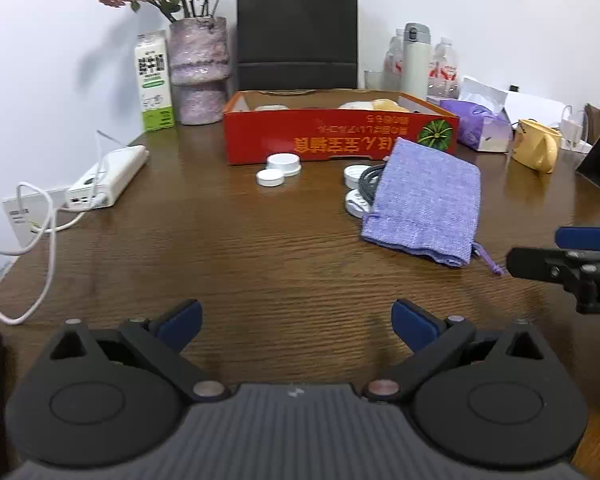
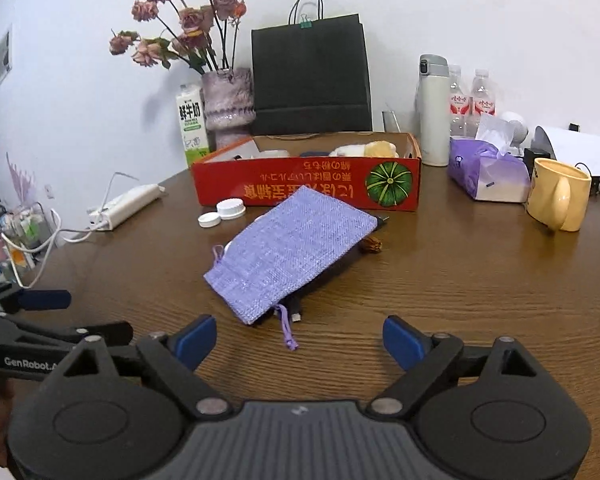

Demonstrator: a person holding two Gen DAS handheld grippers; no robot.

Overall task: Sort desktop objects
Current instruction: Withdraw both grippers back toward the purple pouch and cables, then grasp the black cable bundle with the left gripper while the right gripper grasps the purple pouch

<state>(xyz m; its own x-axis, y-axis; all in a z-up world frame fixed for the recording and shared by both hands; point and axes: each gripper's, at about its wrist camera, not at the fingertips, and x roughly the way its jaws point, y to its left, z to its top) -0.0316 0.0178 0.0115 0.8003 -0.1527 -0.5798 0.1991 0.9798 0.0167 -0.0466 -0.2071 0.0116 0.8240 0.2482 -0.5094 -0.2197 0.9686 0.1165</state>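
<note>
A purple cloth pouch (image 1: 424, 208) (image 2: 292, 252) lies on the brown table in front of a red cardboard box (image 1: 340, 136) (image 2: 308, 188) that holds several items. The pouch partly covers a black cable (image 1: 368, 184) and white lids (image 1: 356, 174). Two more white lids (image 1: 284, 164) (image 2: 231, 208) sit beside the box. A small brown object (image 2: 371, 245) lies by the pouch. My left gripper (image 1: 298, 320) (image 2: 48, 312) hangs open over bare table, short of the lids. My right gripper (image 2: 298, 338) (image 1: 560, 252) is open just short of the pouch's drawstring.
At the back stand a vase of dried roses (image 1: 198, 68), a milk carton (image 1: 154, 80), a black paper bag (image 1: 298, 32), a thermos (image 2: 434, 112) and water bottles. A tissue pack (image 2: 486, 172) and yellow mug (image 2: 558, 194) sit right. A power strip (image 1: 108, 176) with white cables lies left.
</note>
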